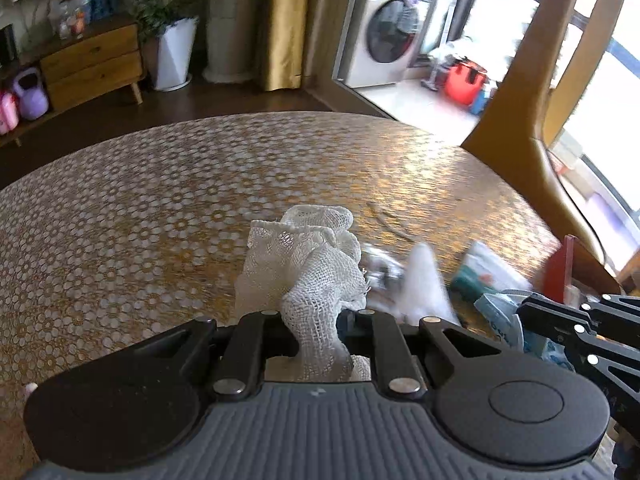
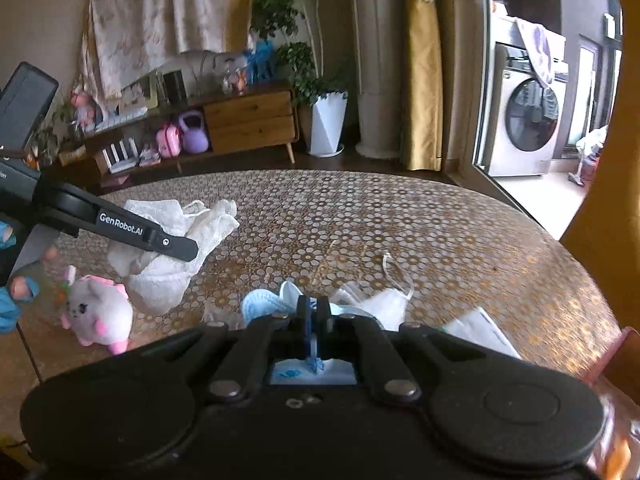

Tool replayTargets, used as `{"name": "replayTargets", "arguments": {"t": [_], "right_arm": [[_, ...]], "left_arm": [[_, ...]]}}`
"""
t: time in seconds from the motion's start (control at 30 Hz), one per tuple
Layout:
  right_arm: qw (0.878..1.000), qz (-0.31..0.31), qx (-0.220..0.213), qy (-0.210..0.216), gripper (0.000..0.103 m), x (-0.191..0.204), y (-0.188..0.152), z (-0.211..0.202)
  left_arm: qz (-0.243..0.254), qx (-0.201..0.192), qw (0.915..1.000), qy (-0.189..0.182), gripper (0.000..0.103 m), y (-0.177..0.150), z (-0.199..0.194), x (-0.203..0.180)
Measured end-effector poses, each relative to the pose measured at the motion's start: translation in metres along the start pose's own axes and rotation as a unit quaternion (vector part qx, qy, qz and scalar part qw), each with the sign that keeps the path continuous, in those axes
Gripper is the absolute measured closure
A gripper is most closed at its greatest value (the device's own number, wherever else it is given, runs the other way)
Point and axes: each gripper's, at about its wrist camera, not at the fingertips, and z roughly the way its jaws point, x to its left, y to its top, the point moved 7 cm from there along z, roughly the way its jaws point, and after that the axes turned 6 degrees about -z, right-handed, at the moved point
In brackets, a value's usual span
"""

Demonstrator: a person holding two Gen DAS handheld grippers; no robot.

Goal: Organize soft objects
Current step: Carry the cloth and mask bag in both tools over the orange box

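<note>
White mesh cloth (image 1: 304, 276) hangs pinched in the closed left tool (image 1: 316, 314) above the counter (image 1: 140, 216), while the right tool (image 2: 314, 312), nearer the masks, grips a blue mask (image 2: 260, 306).

The left tool (image 1: 310, 320) points steeply downward, its two black fingers nearly together and pinching a bunch of white mesh cloth (image 1: 304, 268) that rises past the fingertips toward twelve o'clock. The right tool (image 2: 314, 312) tilts less steeply, its jaws pressed together on a thin blue and white piece (image 2: 312, 354). In the right wrist view the left tool reaches in from nine o'clock.
</note>
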Motion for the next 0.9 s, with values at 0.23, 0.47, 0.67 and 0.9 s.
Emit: {"name": "replayTargets", "arguments": {"t": [0.23,0.47,0.67,0.9], "right_arm": [[0.999,0.025,-0.019,-0.025,0.101,-0.025,-0.012,-0.056],[0.996,0.050,-0.037,-0.066,0.101,-0.062,-0.030,-0.104],[0.990,0.078,-0.042,-0.106,0.101,-0.103,-0.052,-0.130],[0.982,0.103,-0.046,-0.149,0.101,-0.151,-0.076,-0.149]], "left_arm": [[0.048,0.003,0.9979,-0.042,0.088,-0.017,-0.023,-0.065],[0.096,0.017,0.9917,-0.084,0.088,-0.040,-0.029,-0.139],[0.134,0.029,0.9847,-0.107,0.088,-0.059,-0.022,-0.200],[0.165,0.036,0.9769,-0.131,0.088,-0.070,-0.005,-0.267]]}}
